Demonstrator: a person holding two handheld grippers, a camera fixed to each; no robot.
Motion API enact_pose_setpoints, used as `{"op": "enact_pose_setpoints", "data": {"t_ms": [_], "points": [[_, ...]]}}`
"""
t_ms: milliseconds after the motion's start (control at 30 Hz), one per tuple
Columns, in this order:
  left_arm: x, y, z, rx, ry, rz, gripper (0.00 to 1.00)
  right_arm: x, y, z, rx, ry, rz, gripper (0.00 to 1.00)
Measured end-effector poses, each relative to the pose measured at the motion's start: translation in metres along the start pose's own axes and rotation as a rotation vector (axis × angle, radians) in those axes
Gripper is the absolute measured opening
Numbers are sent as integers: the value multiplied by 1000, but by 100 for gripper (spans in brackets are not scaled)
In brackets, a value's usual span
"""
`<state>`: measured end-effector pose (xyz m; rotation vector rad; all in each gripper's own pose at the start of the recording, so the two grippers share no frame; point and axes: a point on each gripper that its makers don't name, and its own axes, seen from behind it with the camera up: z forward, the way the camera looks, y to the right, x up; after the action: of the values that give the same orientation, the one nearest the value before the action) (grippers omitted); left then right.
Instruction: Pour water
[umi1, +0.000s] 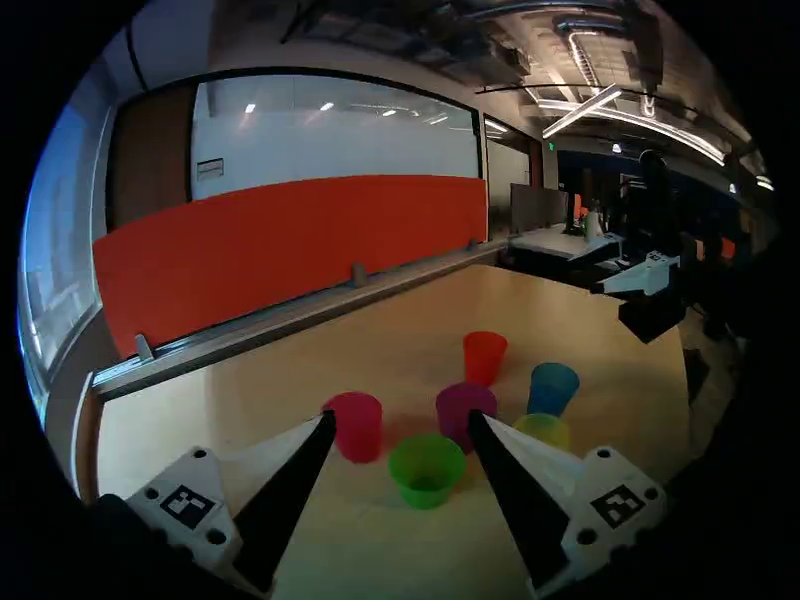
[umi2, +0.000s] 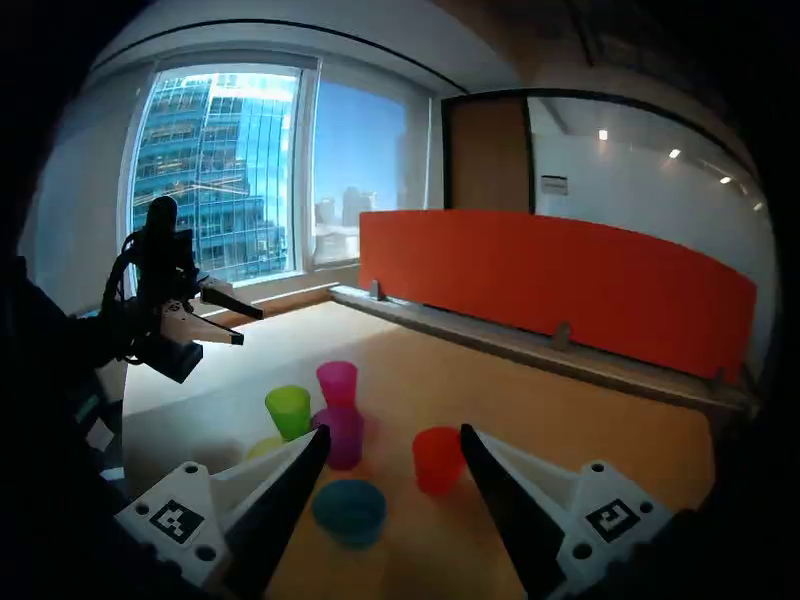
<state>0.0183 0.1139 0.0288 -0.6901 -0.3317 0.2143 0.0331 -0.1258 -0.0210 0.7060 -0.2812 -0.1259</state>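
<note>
Six cups (umi1: 427, 468) are stood upright on the table (umi1: 400, 320), mouths up — fingers (umi1: 290, 480) of left gripper (umi1: 398, 418) and right gripper (umi2: 393, 432) are spread, nothing grasped.

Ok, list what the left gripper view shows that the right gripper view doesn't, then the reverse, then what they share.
Left gripper view: ceiling light strips, office desks farther back, and the right tongs hovering at far right. Right gripper view: a window with towers outside, and the left tongs held up at left. Shared: the wooden table, the orange partition, and six cups, including the green cup, red cup and blue cup. Both tongs are open and hold nothing.
</note>
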Motion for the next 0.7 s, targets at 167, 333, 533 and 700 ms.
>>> {"op": "enact_pose_setpoints", "data": {"t_ms": [167,333,533,700], "points": [[-22,6,5,-22,-46,1,98,-21,-3,4,9,-40,3,100],[-41,10,9,-41,-89,3,98,-41,-5,6,16,-76,8,100],[-56,17,13,-65,-118,-5,98,-63,-11,10,30,-117,18,100],[-68,22,17,-82,-144,-1,98,-79,-17,14,44,-145,24,100]]}}
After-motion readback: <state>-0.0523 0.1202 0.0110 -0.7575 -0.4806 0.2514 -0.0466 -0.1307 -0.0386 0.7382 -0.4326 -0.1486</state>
